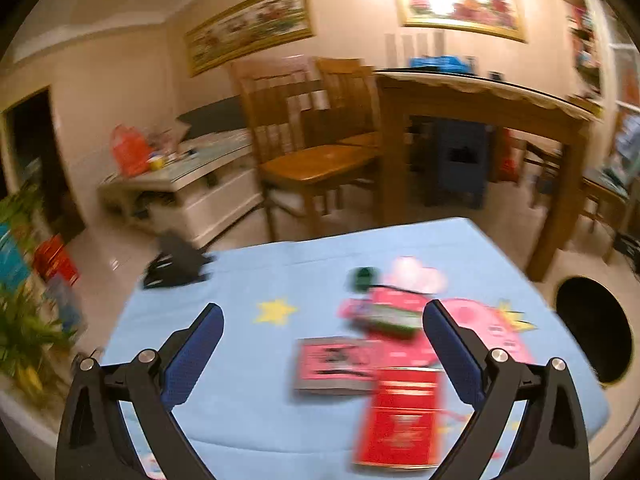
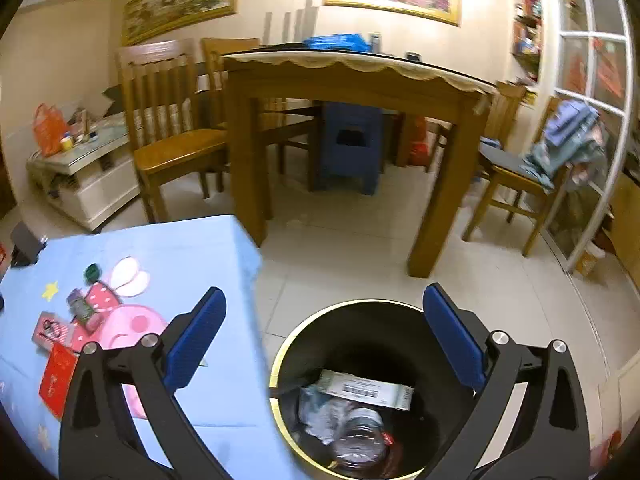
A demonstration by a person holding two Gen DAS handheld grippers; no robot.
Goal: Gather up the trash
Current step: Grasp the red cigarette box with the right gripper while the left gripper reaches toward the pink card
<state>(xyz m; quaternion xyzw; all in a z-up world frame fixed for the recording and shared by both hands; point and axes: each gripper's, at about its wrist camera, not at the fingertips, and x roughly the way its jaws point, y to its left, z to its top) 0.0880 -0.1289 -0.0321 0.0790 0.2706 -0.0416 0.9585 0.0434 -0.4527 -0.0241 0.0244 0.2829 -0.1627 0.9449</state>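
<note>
My left gripper (image 1: 322, 320) is open and empty above the blue tablecloth (image 1: 248, 360). Below it lie a red packet (image 1: 400, 420), a pink and grey box (image 1: 336, 364), a green and red wrapper (image 1: 390, 314) and a dark green cap (image 1: 362, 278). My right gripper (image 2: 324, 312) is open and empty, held over the black trash bin (image 2: 288, 344), which stands on the floor right of the table. Inside the bin lie a white carton with a barcode (image 2: 366, 390), a clear plastic bottle (image 2: 360, 440) and crumpled paper. The same table trash shows in the right wrist view: red packet (image 2: 56, 376), box (image 2: 50, 330), wrapper (image 2: 84, 310), cap (image 2: 92, 272).
A wooden dining table (image 2: 352, 80) and chairs (image 2: 172, 132) stand beyond. A blue stool (image 2: 350, 144) sits under that table. A white low cabinet (image 2: 80, 176) is at the left wall. A black object (image 1: 176, 264) sits at the tablecloth's far left corner. The bin also shows in the left wrist view (image 1: 592, 328).
</note>
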